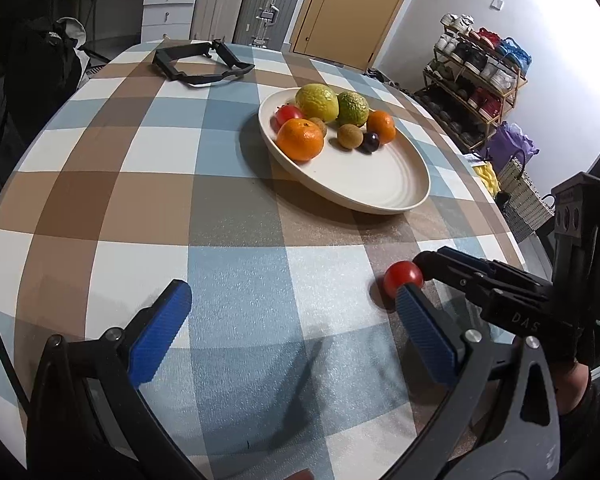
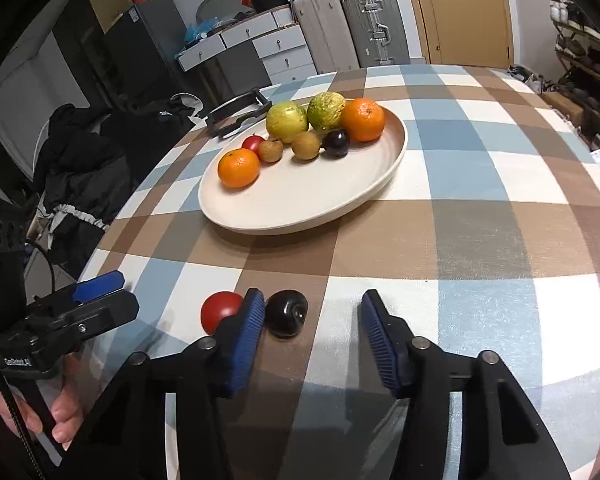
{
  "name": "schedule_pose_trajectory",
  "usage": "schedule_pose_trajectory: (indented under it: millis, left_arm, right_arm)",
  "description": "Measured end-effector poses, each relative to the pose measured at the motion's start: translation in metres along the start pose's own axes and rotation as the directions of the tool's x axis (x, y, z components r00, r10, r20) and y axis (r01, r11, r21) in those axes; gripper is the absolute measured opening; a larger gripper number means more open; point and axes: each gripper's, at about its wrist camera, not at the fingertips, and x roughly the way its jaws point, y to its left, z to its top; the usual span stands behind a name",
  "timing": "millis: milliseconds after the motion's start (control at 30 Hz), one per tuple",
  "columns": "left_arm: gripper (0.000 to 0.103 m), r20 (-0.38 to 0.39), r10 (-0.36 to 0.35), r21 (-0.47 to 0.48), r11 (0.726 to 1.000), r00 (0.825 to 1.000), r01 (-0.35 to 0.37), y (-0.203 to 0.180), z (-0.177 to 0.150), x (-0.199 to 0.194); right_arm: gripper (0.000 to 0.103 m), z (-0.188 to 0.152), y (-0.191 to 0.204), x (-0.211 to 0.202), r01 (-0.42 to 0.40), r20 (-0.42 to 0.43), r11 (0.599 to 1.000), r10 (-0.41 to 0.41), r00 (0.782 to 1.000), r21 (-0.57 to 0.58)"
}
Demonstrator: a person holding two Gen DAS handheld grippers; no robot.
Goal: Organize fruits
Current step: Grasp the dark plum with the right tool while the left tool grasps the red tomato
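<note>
The checked tabletop (image 2: 480,184) in blue, brown and white squares fills most of both views, and on it sits a wide cream plate (image 2: 300,204), centre-left in the upper half of the right wrist view and right of centre in the upper half of the left wrist view. The plate carries the fruit already gathered along its far side: two large yellow-green fruits (image 2: 287,121), two oranges (image 2: 363,119), two small brown fruits (image 2: 306,145), a dark plum (image 2: 335,143) and a small red fruit (image 2: 253,143) behind the nearer orange. Below the plate, at the bottom of the right wrist view, the right tongs (image 2: 313,320) stand open, their blue pads well apart and holding nothing. Between those pads, lying on the tabletop just beside the left-hand pad, perhaps touching it, is a second dark plum (image 2: 286,313). On the outer side of that same pad, partly hidden by it, lies a red cherry tomato (image 2: 219,311); it is outside the right tongs. In the left wrist view the left tongs (image 1: 290,308) are open too, wide apart at the bottom of the frame with only bare cloth between the pads. There the cherry tomato shows at lower right, just beyond the tip of the right-hand blue pad and against the black tip of the right tongs reaching in from the right edge. A black folded frame (image 1: 198,62) lies on the tabletop at upper left of that view, well apart from the plate.
</note>
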Motion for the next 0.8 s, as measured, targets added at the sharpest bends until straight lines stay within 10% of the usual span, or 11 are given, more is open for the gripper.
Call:
schedule_pose_trajectory:
  millis: [267, 800]
  left_arm:
    - [0.102, -0.003, 0.008, 0.017, 1.0, 1.0, -0.008, -0.008, 0.0, -0.001]
    - [0.102, -0.047, 0.028, 0.194, 0.981, 0.998, -0.019, -0.069, 0.009, 0.026]
  right_arm:
    - [0.023, -0.003, 0.009, 0.002, -0.059, -0.01, 0.998, 0.059, 0.998, -0.019]
    - [0.022, -0.01, -0.039, -0.045, -0.043, 0.127, 0.994, 0.03, 0.991, 0.097]
